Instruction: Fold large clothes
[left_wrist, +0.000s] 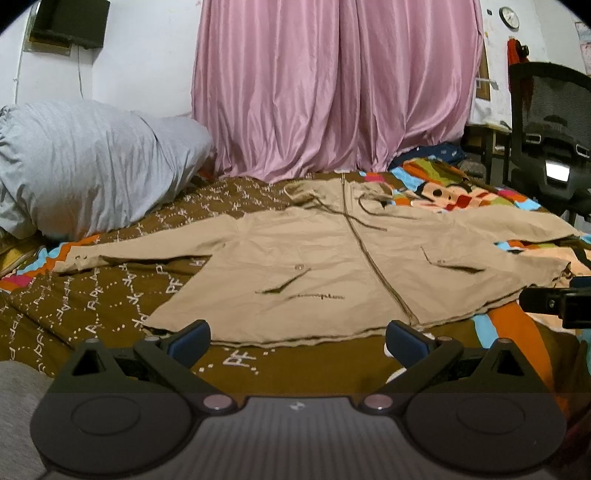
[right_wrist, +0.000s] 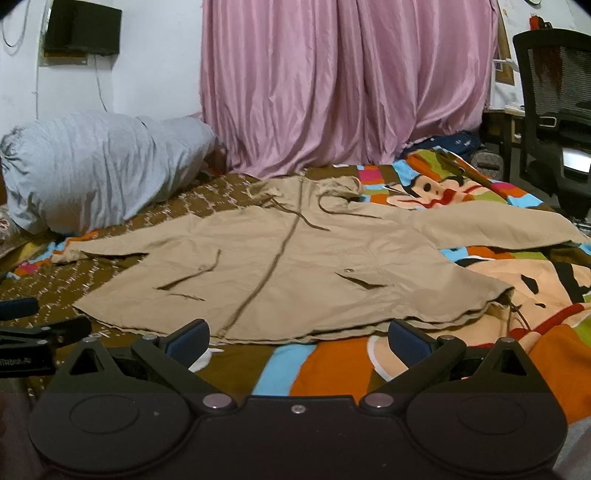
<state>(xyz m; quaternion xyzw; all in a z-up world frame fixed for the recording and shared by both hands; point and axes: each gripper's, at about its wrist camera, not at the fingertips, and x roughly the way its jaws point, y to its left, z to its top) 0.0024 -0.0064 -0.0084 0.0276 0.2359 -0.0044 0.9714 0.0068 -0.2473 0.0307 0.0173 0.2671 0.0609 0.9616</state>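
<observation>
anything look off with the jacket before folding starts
Mostly fine: the beige zip-up hooded jacket lies flat, front up, on the patterned bedspread. Its hem drawstring trails loose at the right corner.

White letters "PF" (left_wrist: 236, 360) stand on the brown bedspread (left_wrist: 314, 369); the dark script on the tan jacket (left_wrist: 317, 296) may be a brand, too blurred to read.

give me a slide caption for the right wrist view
Open right gripper poised at the hem of a tan jacket spread flat on a patterned bedspread, pink curtain behind.
</observation>
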